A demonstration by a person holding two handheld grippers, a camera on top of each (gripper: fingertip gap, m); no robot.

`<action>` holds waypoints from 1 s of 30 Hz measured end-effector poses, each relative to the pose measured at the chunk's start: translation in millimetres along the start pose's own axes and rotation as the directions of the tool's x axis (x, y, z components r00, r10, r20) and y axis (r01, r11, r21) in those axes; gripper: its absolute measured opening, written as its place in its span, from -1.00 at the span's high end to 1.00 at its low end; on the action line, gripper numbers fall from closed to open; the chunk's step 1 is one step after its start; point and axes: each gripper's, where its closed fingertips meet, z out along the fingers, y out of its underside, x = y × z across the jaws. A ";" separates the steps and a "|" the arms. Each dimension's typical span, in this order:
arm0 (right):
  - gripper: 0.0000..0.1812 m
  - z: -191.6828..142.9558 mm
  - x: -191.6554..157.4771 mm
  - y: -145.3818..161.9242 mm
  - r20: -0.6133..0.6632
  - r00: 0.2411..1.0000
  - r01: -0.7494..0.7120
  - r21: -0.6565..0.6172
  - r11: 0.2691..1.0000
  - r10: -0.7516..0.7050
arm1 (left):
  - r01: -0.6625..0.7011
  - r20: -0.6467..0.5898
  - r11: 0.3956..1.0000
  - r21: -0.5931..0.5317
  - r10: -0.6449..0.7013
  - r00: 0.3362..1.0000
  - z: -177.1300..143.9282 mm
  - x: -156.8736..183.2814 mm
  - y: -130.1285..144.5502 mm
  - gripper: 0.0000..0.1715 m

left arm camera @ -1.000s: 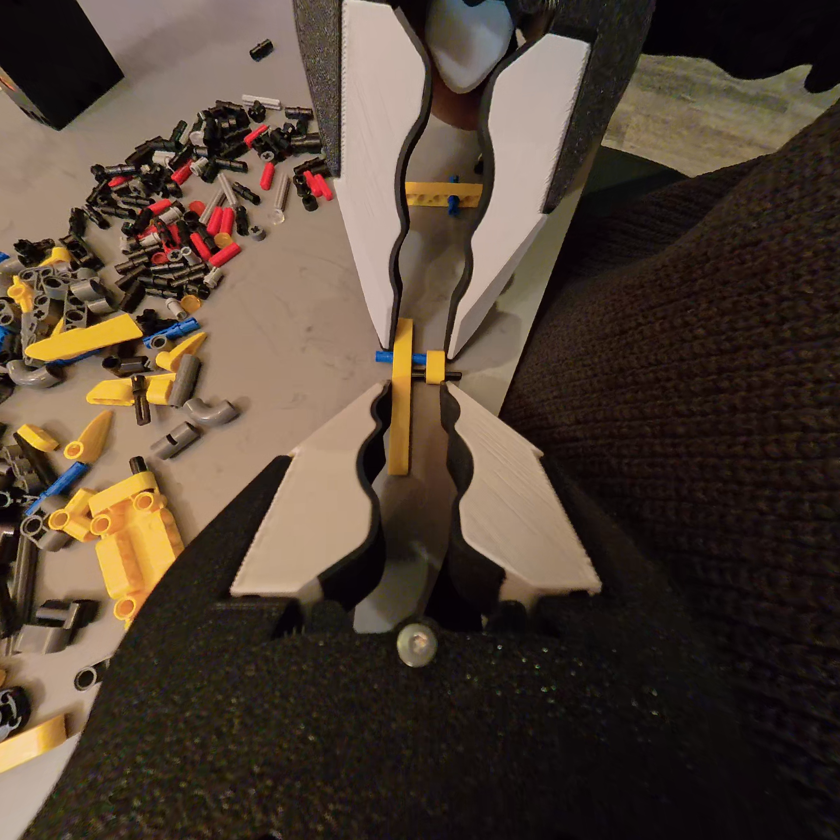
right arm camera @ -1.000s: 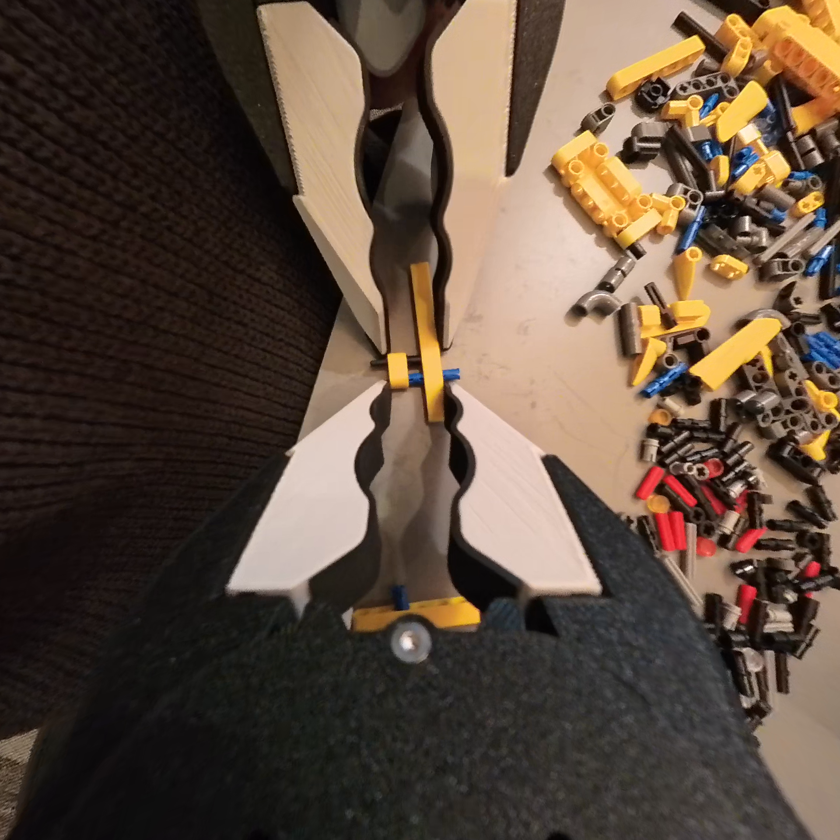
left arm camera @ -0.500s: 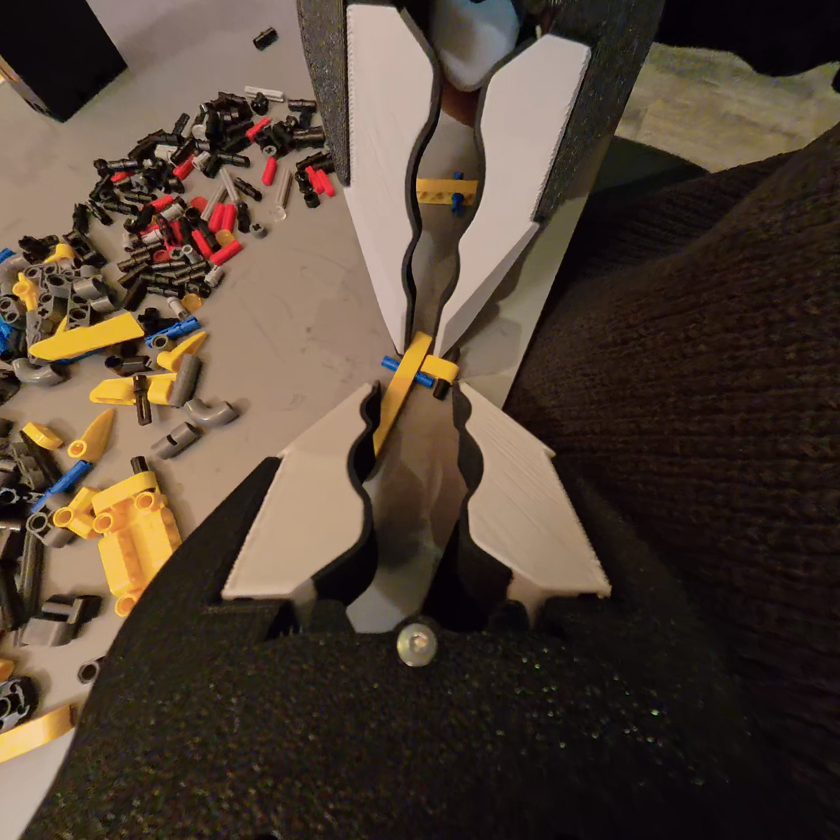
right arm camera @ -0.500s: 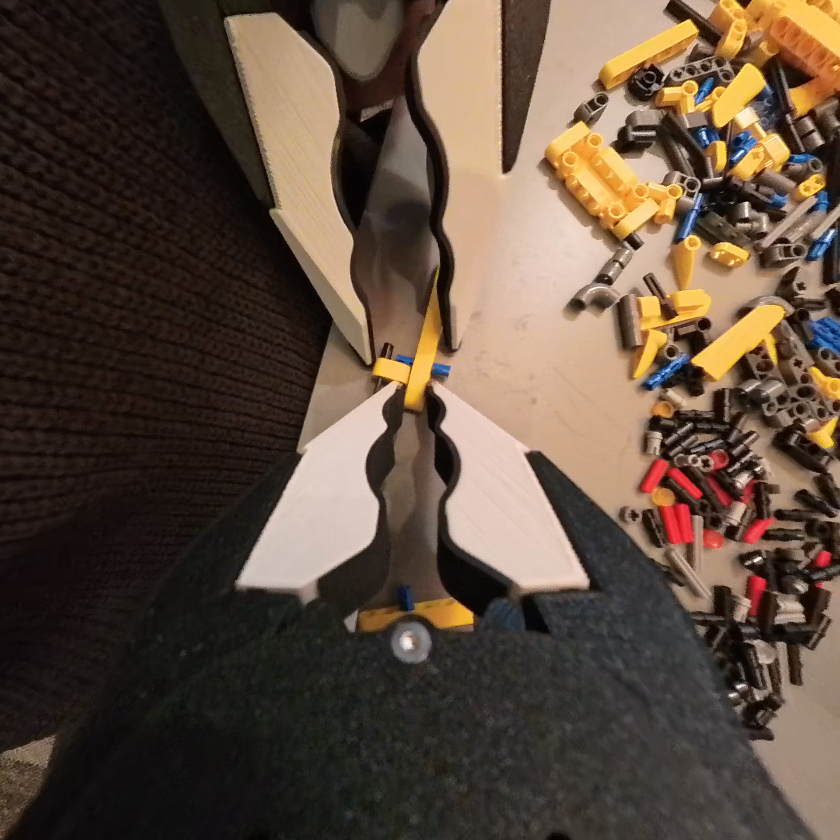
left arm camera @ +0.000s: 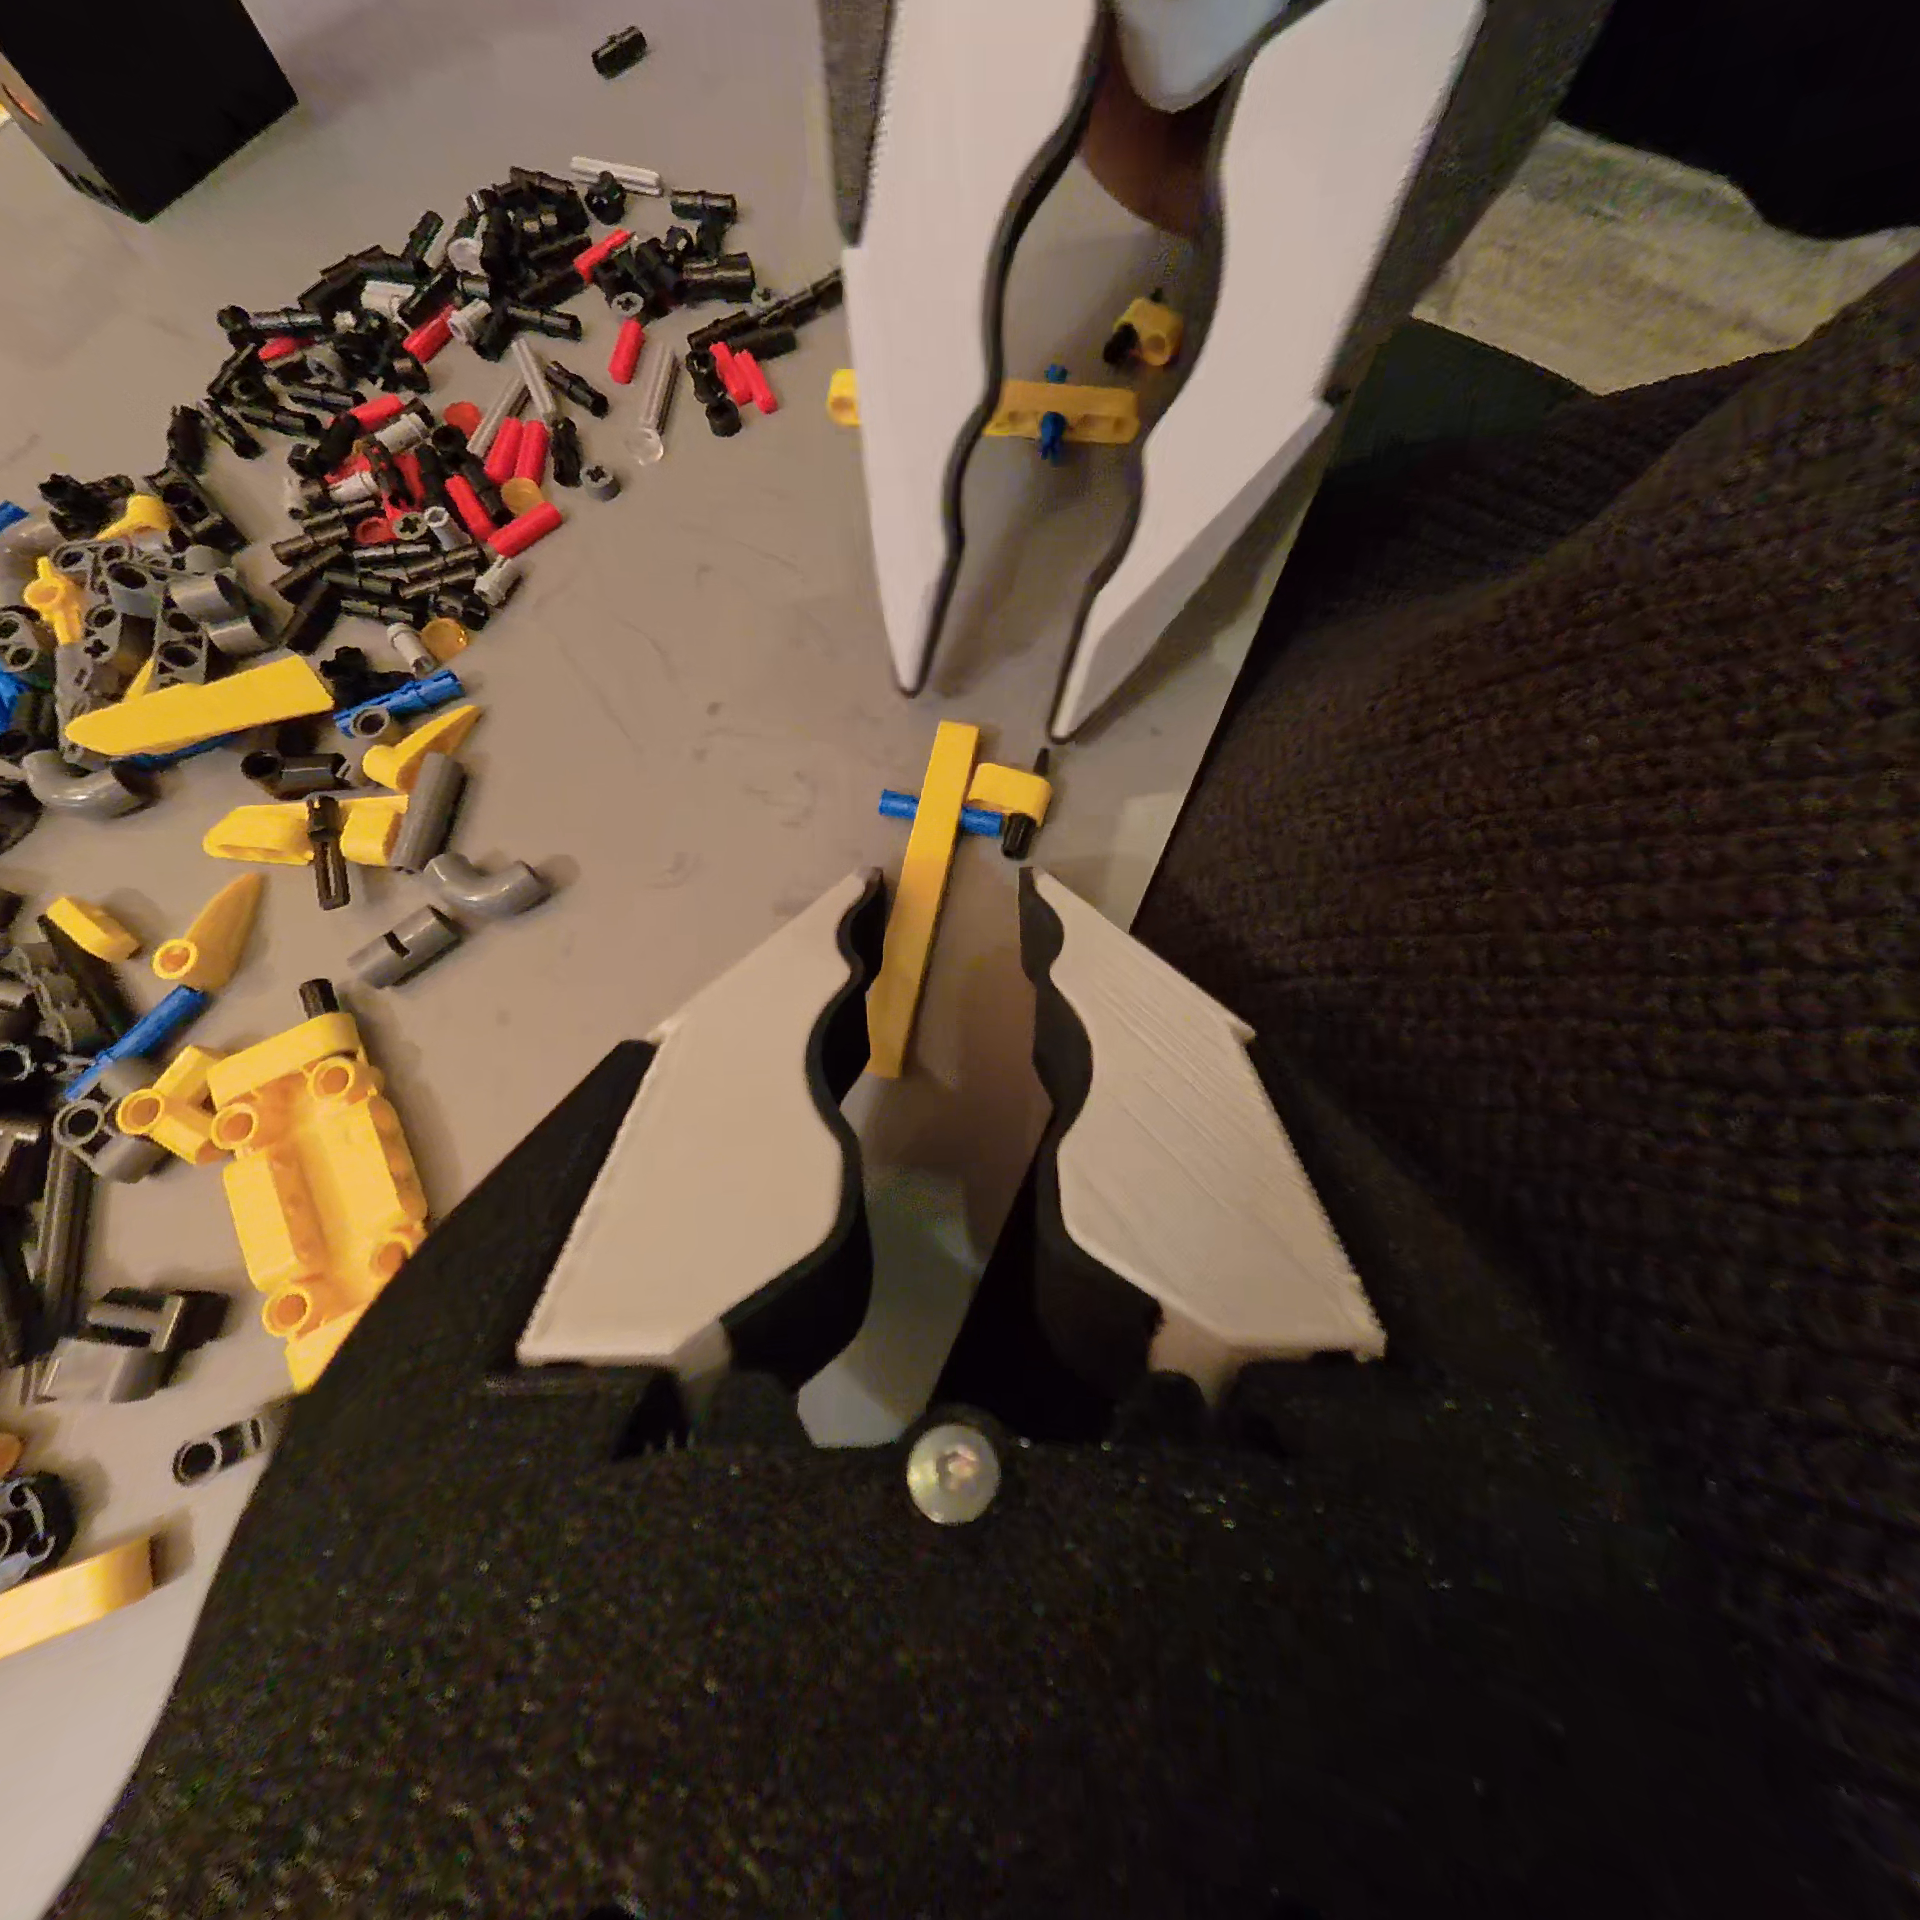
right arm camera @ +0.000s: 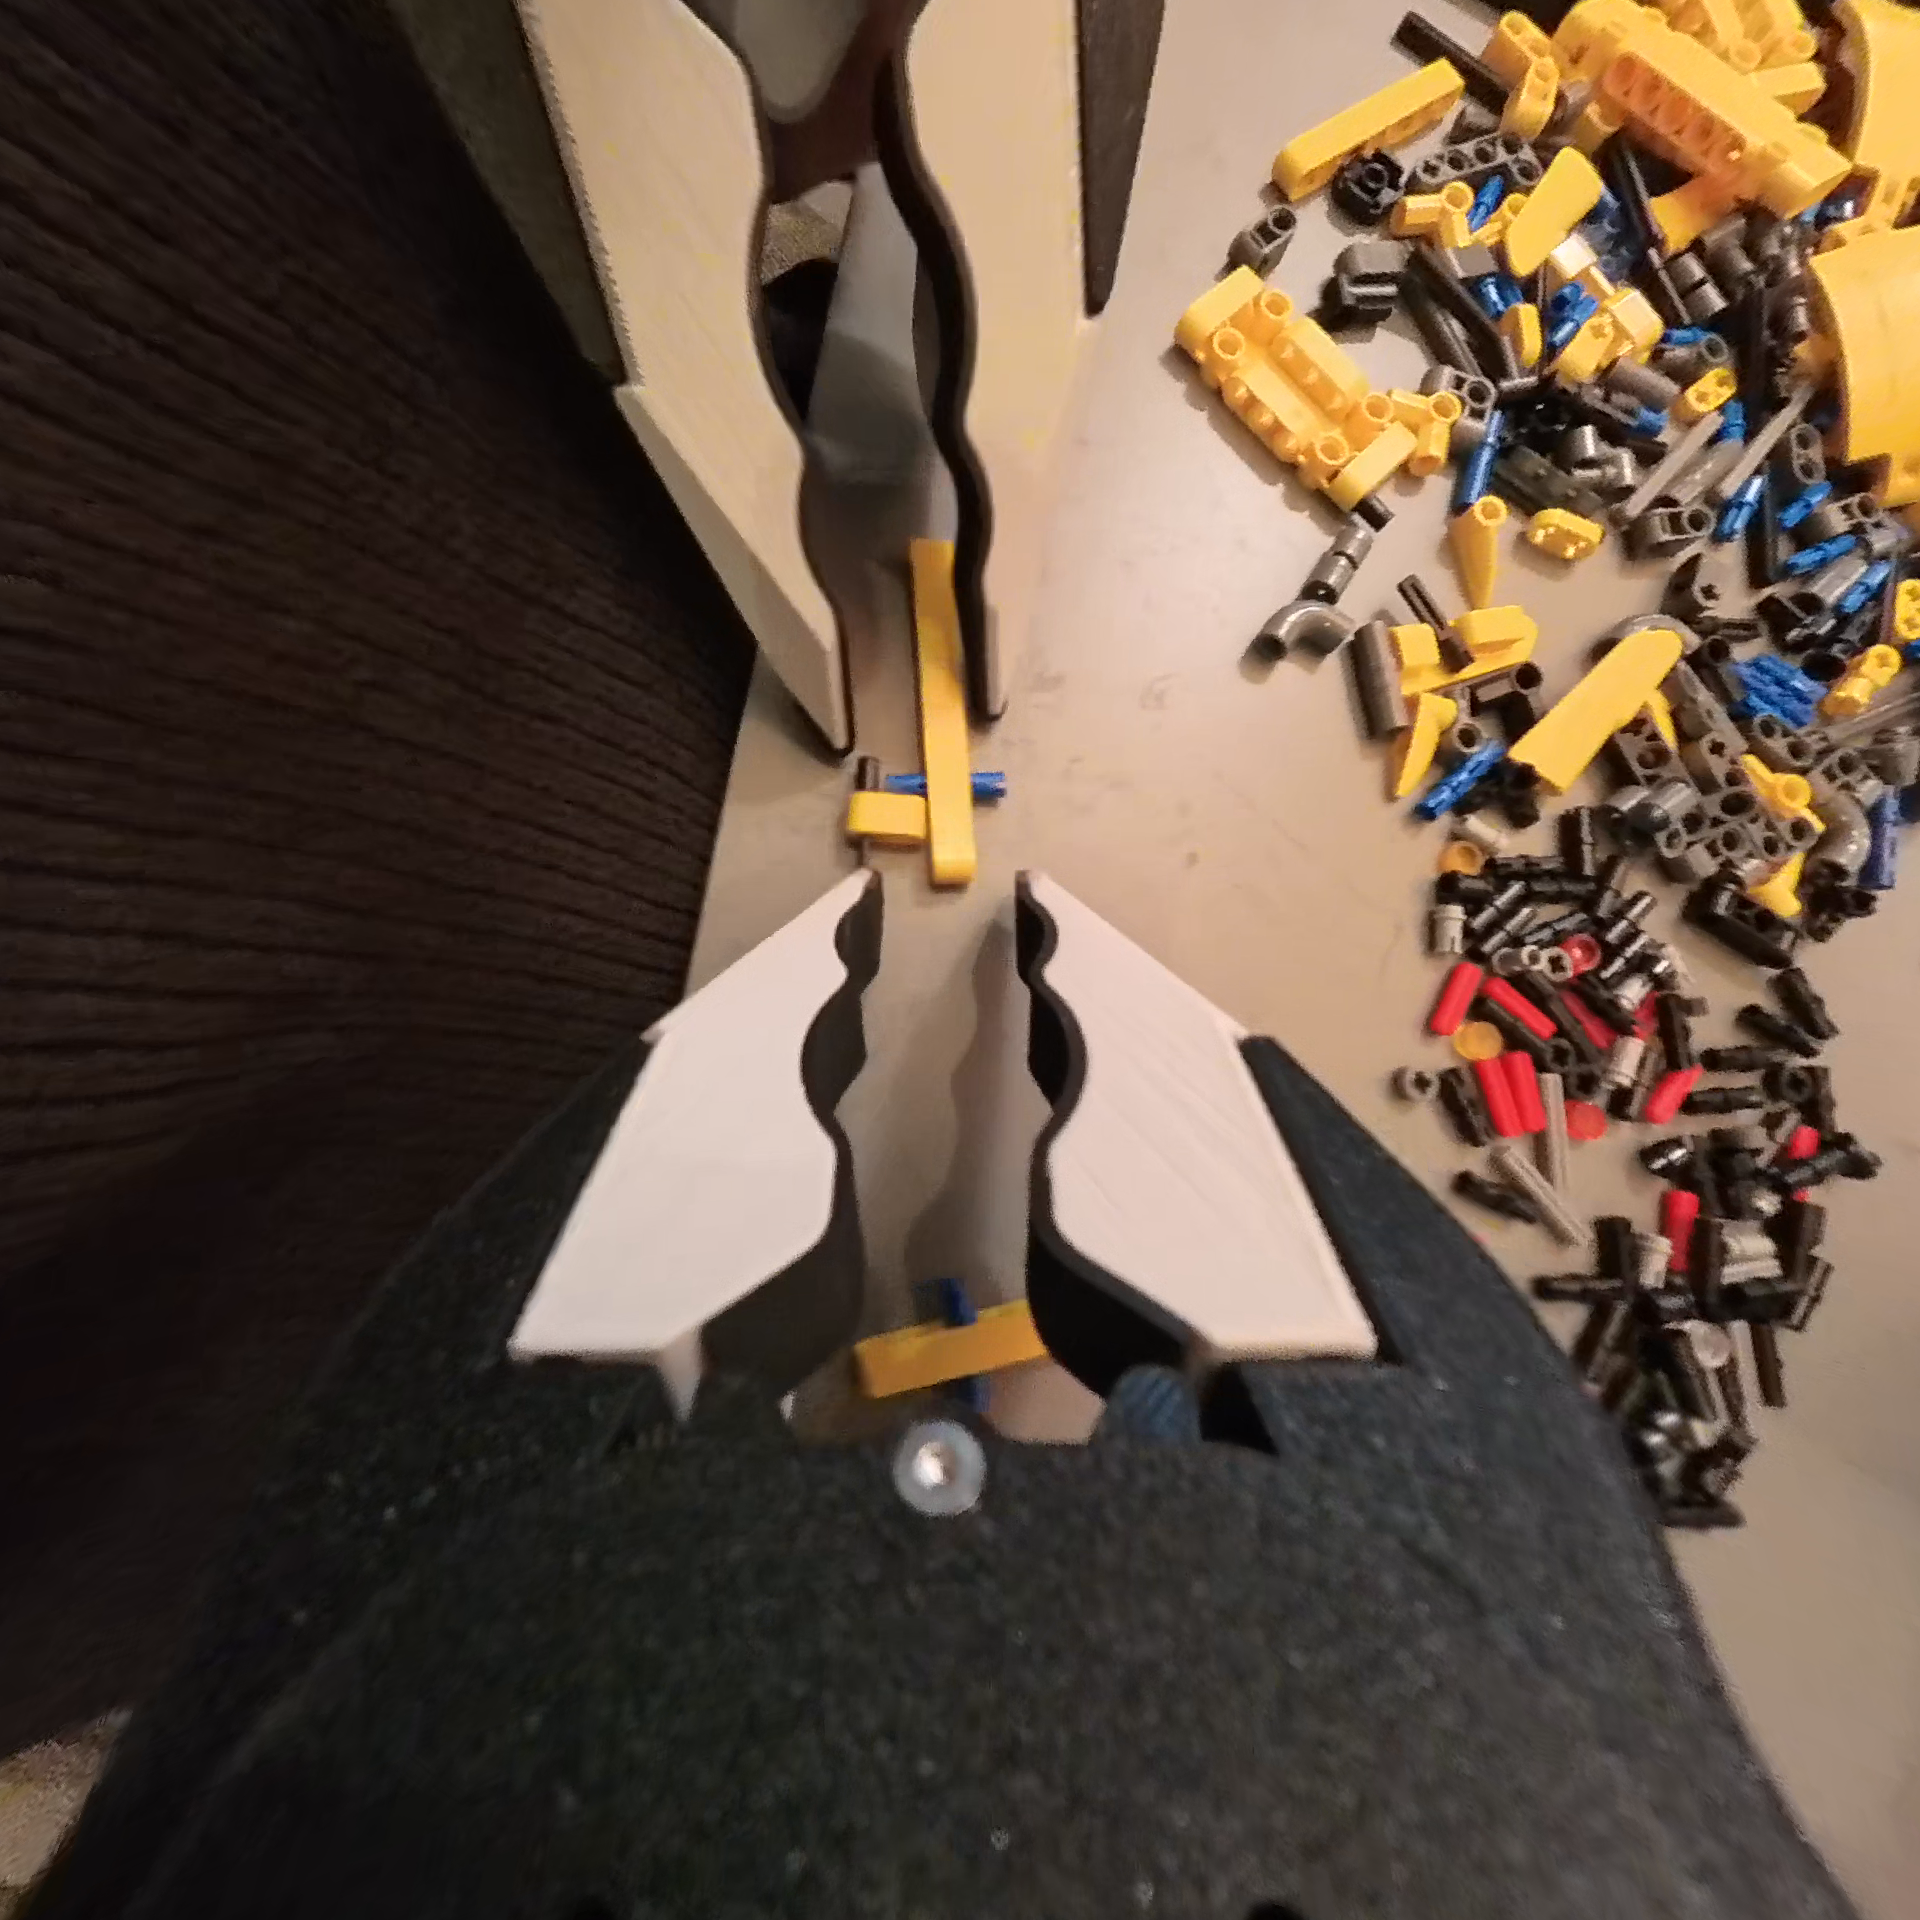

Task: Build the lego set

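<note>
Left tool (left arm camera: 951,883) standing open around yellow beam assembly (left arm camera: 935,862) lying at counter (left arm camera: 675,665) edge, right tool (right arm camera: 945,883) gaping empty just beside it

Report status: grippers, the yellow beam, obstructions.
Left gripper open, right gripper open. Yellow beam with blue pin between them, one end inside left's open fingers, ungripped. Loose parts pile clear to one side.
</note>
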 end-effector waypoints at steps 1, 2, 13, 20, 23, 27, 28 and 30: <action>0.73 -1.0 -4.7 -0.9 0.009 1.000 -0.012 0.009 1.000 0.012 | 0.006 0.008 1.000 -0.001 -0.006 1.000 -1.1 -0.8 0.9 0.71; 0.74 -1.4 -9.2 -1.1 0.016 1.000 -0.024 0.013 1.000 0.024 | 0.015 0.015 1.000 -0.002 -0.015 1.000 -2.5 -1.7 2.0 0.71; 0.98 7.9 -12.7 -2.1 -0.068 0.978 -0.193 0.042 0.980 0.196 | 0.081 0.053 0.997 0.010 -0.081 0.995 -3.0 -11.8 1.8 0.92; 0.98 10.9 5.6 -3.2 -0.145 0.924 -0.346 0.069 0.936 0.353 | 0.294 0.015 0.955 0.047 -0.295 0.955 -2.9 -28.2 -2.7 0.91; 0.98 8.0 16.2 0.9 -0.232 0.895 -0.375 0.074 0.924 0.382 | 0.384 -0.021 0.921 0.061 -0.384 0.923 -4.4 -32.1 -3.8 0.91; 0.99 4.9 17.4 -5.3 -0.214 0.862 -0.435 0.152 0.888 0.459 | 0.425 -0.005 0.903 0.066 -0.426 0.905 -3.8 -37.3 -4.1 0.91; 0.98 4.8 18.1 -5.9 -0.208 0.854 -0.448 0.169 0.878 0.476 | 0.426 0.003 0.902 0.064 -0.428 0.904 -3.1 -38.0 -4.1 0.91; 0.98 5.9 21.3 -1.7 -0.220 0.841 -0.465 0.173 0.868 0.494 | 0.421 0.021 0.905 0.058 -0.423 0.906 -1.7 -38.6 -4.0 0.91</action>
